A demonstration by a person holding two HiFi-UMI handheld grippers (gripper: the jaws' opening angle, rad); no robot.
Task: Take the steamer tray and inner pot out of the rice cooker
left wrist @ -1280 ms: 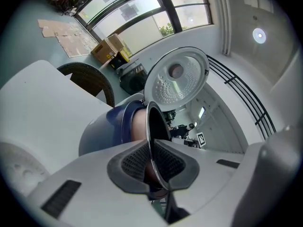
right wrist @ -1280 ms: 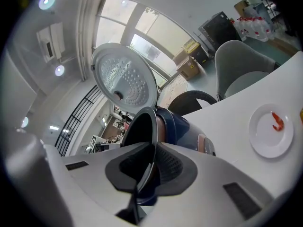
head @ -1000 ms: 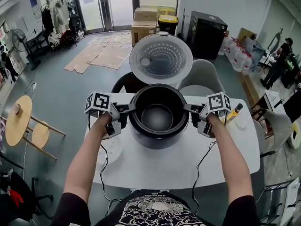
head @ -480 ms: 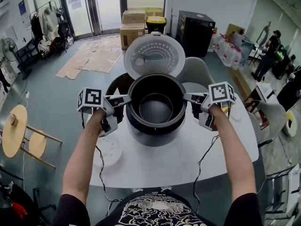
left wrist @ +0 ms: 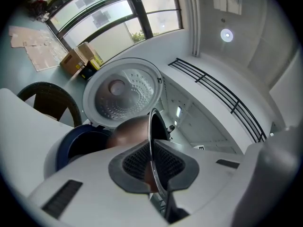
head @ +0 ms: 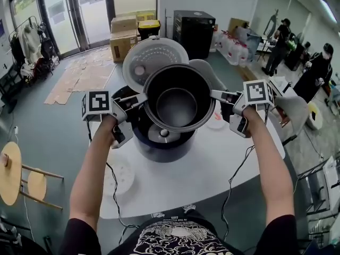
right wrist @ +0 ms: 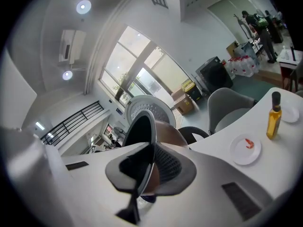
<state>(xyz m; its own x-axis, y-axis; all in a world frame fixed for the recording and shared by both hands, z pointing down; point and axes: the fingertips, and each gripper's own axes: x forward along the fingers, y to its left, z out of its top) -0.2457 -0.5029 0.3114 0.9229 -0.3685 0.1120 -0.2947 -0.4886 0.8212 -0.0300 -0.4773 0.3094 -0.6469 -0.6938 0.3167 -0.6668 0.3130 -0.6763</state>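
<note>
The metal inner pot (head: 177,108) hangs in the air above the dark blue rice cooker (head: 154,145), tilted a little toward me. My left gripper (head: 141,99) is shut on the pot's left rim, and my right gripper (head: 215,95) is shut on the right rim. In the left gripper view the thin rim (left wrist: 152,131) runs between the pads, with the open cooker (left wrist: 78,143) and its raised lid (left wrist: 120,91) behind. In the right gripper view the pot (right wrist: 163,129) is pinched the same way. A white round tray (head: 121,175) lies on the table at the left.
The cooker stands on a white table (head: 212,169). A small plate (head: 217,122) and an oil bottle (right wrist: 273,119) sit to its right. A grey chair (head: 210,73) and a dark chair (head: 123,94) stand behind the table. People stand far right.
Both grippers have risen with the pot between them. The pot has come up out of the cooker, and the cooker's bare inside now shows beneath it.
</note>
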